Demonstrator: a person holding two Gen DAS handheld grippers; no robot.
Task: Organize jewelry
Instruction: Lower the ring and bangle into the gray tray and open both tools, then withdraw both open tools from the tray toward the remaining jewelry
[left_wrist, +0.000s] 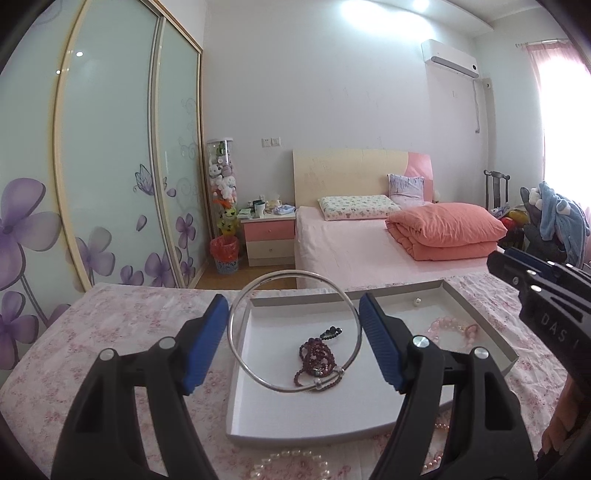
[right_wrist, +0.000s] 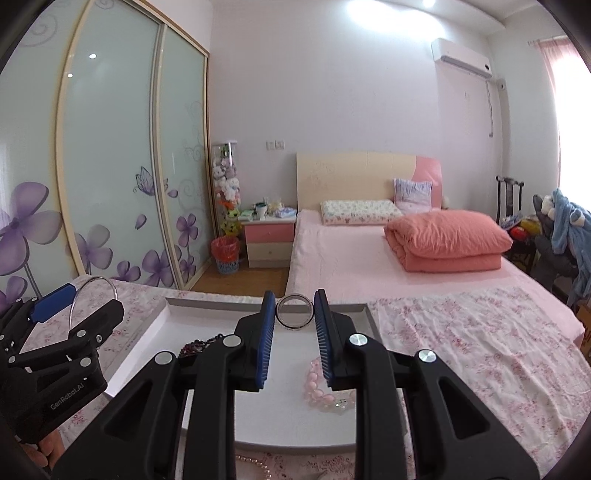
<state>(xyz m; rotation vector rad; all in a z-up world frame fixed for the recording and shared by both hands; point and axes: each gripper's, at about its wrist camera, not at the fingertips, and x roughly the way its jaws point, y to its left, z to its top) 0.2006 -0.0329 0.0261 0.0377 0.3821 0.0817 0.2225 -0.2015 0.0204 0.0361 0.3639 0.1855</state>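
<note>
**Two Tongs, Two Rings Over the White Tray**

In the left wrist view, the left gripper (left_wrist: 293, 314) has black arms and blue pads. It pinches a big thin silver bangle (left_wrist: 295, 332) between its pads, one pad on each side. The bangle stands up in the middle of the frame, above the shallow white cardboard tray (left_wrist: 306, 421).

In the tray lies a dark red bead bracelet (left_wrist: 317, 360), seen through the bangle. A small black bead piece (left_wrist: 331, 332) lies just above it. A pale pink bead bracelet (left_wrist: 452, 328) sits to the right in the tray, and a tiny white pearl (left_wrist: 416, 302) lies near the far wall.

In the right wrist view, the right gripper (right_wrist: 294, 314) has its pads close together. They pinch a small silver ring (right_wrist: 294, 312) in the middle of the frame, over the tray.

The tray rests on a pink flowery cloth (left_wrist: 110, 332). A white pearl string (left_wrist: 291, 461) lies on the cloth at the bottom edge.
</note>
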